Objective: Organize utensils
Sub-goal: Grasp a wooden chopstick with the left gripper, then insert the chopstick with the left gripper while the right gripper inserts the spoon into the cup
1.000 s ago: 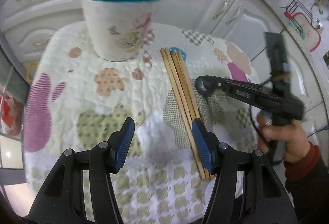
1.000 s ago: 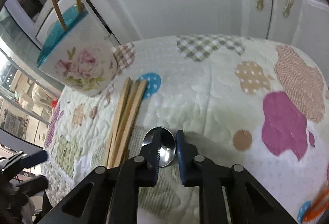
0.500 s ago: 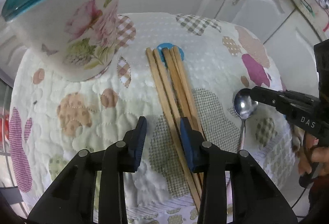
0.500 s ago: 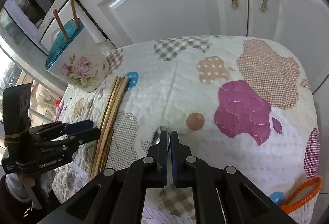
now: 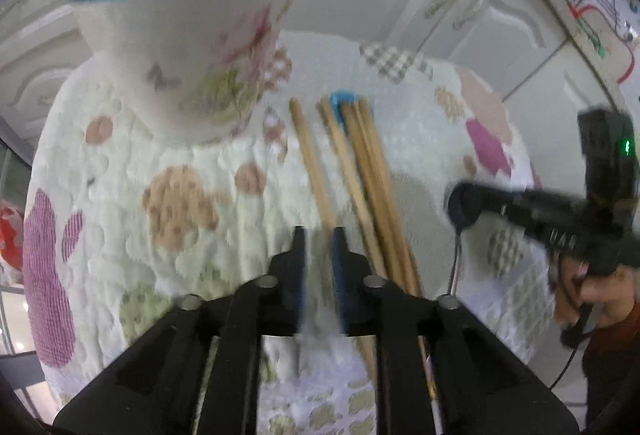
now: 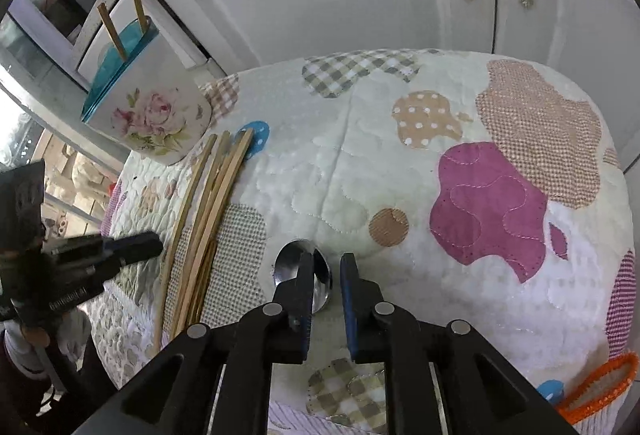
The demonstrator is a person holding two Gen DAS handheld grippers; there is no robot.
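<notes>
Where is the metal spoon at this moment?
In the right wrist view, the metal spoon lies on the quilted cloth, its bowl at the right gripper tips, right of the loose wooden chopsticks.

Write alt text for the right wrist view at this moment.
The right gripper, jaws slightly apart, hovers over a metal spoon lying on a patchwork quilted cloth. To the left lie wooden chopsticks beside a floral holder, with the left gripper nearby.

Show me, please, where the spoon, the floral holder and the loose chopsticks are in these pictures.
spoon (image 6: 286, 263), right wrist view, on its bowl.
floral holder (image 5: 200, 47), left wrist view, on its white wall.
loose chopsticks (image 5: 370, 171), left wrist view, mid-bundle.
</notes>
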